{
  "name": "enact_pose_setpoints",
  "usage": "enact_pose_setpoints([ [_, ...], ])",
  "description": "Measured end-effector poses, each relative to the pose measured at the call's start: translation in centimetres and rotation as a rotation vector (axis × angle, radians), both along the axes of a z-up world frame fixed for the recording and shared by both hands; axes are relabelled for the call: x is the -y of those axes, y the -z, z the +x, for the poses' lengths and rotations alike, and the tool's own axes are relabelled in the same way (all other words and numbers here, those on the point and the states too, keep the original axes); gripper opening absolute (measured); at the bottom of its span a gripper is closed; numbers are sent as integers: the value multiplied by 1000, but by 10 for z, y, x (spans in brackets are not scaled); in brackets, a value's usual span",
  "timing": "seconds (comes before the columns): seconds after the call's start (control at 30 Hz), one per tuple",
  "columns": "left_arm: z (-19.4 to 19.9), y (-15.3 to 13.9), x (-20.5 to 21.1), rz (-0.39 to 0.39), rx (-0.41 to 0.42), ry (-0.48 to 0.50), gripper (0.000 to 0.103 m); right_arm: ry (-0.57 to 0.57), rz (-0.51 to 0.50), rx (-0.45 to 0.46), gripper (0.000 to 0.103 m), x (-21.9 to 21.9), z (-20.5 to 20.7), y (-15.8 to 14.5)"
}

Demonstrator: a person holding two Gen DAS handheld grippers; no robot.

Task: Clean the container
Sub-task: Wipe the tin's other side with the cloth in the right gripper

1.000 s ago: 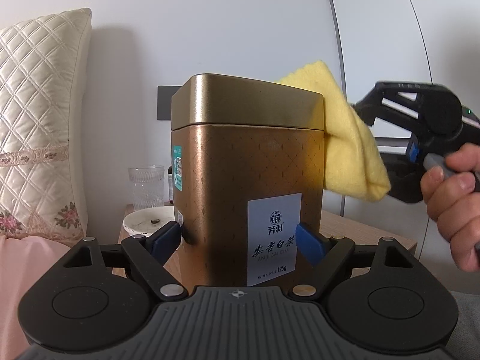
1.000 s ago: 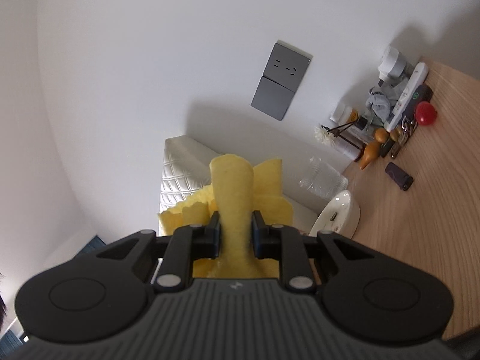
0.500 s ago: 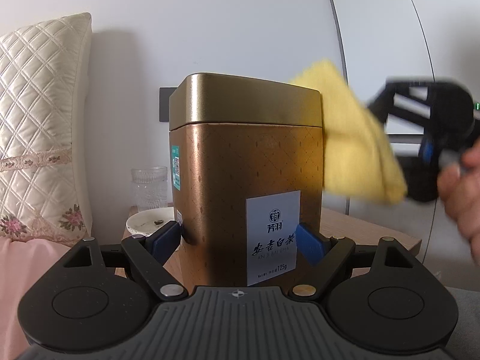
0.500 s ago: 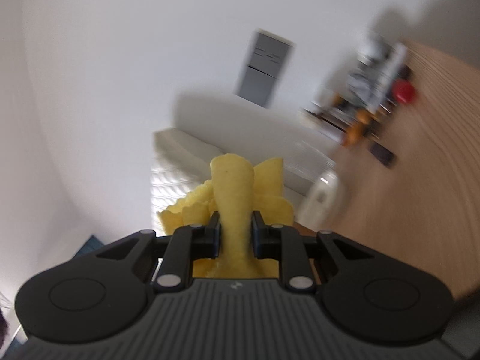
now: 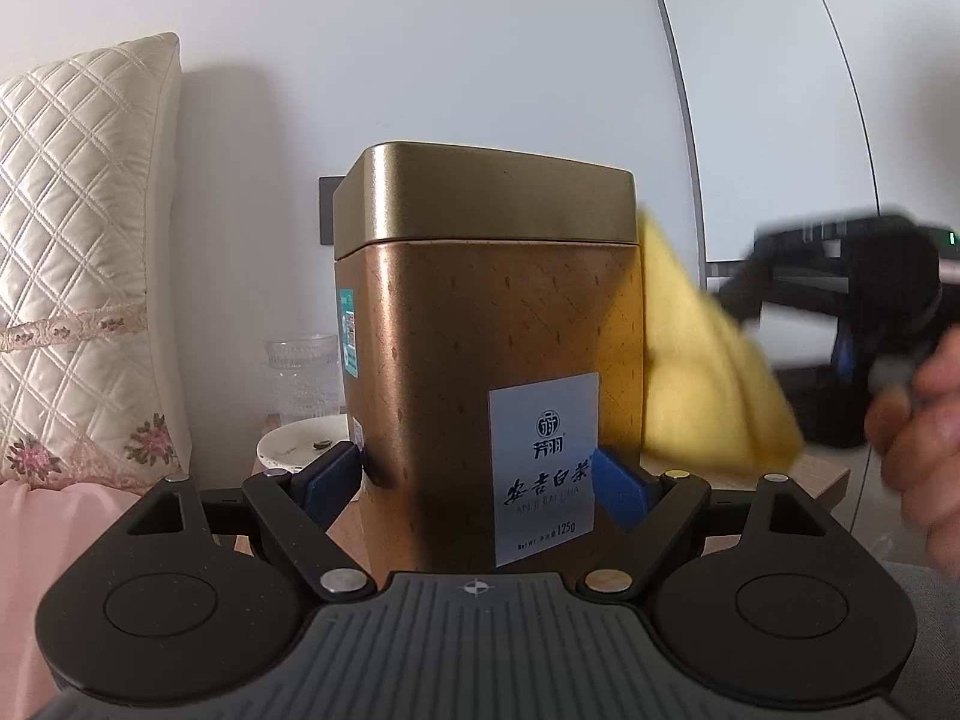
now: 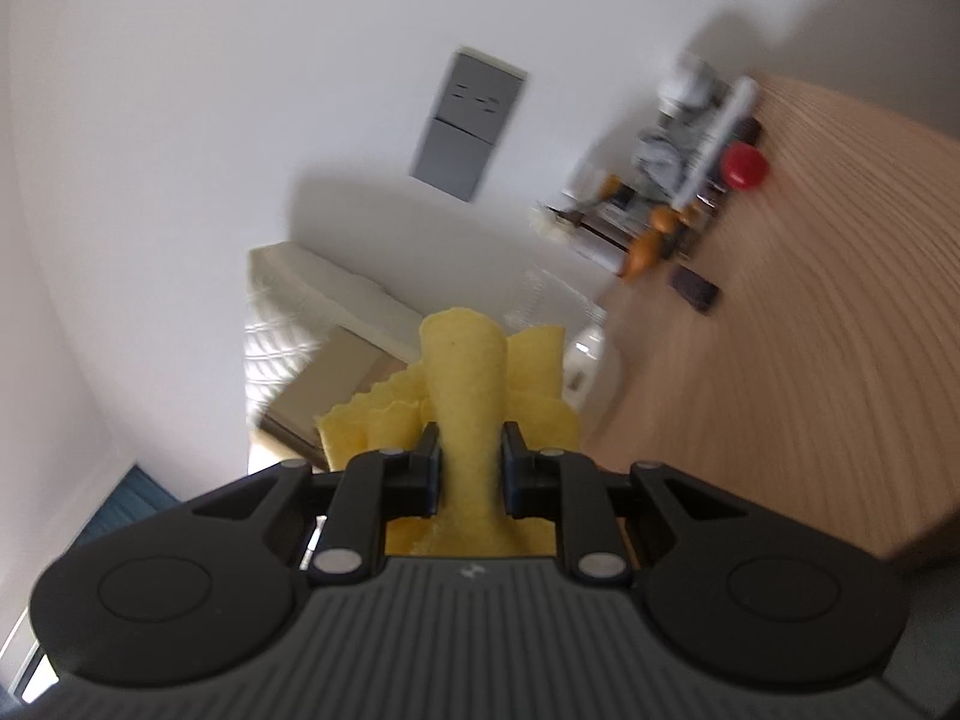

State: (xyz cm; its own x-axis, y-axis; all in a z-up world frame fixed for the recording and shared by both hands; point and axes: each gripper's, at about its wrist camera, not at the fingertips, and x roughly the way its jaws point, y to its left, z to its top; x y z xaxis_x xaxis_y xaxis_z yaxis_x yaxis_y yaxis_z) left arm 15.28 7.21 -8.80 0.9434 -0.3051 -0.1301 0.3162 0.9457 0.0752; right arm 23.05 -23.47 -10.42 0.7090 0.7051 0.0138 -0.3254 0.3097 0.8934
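Left hand-held gripper (image 5: 477, 474) clamped on gold tin (image 5: 489, 360), upright above counter edge. Right hand-held gripper (image 6: 471, 465) pinching yellow cloth (image 5: 708, 372), now lower along tin's right wall: downward wipe under way.

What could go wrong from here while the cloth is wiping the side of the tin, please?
1. The left gripper clamps the gold tea tin only near its base, so sideways pressure from the yellow cloth high up could tilt or twist it loose.
2. The lid might shift if the cloth drags upward against its rim.
3. The right gripper pinches one cloth fold, which could slip out.
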Motion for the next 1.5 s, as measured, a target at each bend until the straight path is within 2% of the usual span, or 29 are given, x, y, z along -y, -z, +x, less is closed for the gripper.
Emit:
enact_pose_setpoints([
  [0.2,1,-5,-9,-4,-1,2,87,-12,25,113,20,0,3,-36],
  [0.47,7,-11,-12,1,-3,2,86,13,-2,-14,20,-3,3,6],
  [0.53,8,-14,-13,2,-4,3,87,11,-10,-19,20,-4,4,8],
  [0.8,27,-11,-7,8,-8,1,87,2,9,128,20,-4,18,-39],
  [0.87,28,-12,-9,9,-10,1,87,5,9,120,20,-5,19,-36],
  [1.1,34,-18,-18,2,-16,6,87,10,-29,-29,20,-4,14,13],
  [1.17,36,-20,-20,9,-15,4,87,7,-35,-39,20,-4,15,15],
  [1.33,31,-20,-23,4,-19,4,87,-2,0,65,21,-5,22,-20],
  [1.4,12,-8,3,4,-22,5,87,-1,11,114,21,-5,25,-36],
  [1.5,12,-9,3,12,-21,2,87,-7,12,137,21,-5,27,-43],
])
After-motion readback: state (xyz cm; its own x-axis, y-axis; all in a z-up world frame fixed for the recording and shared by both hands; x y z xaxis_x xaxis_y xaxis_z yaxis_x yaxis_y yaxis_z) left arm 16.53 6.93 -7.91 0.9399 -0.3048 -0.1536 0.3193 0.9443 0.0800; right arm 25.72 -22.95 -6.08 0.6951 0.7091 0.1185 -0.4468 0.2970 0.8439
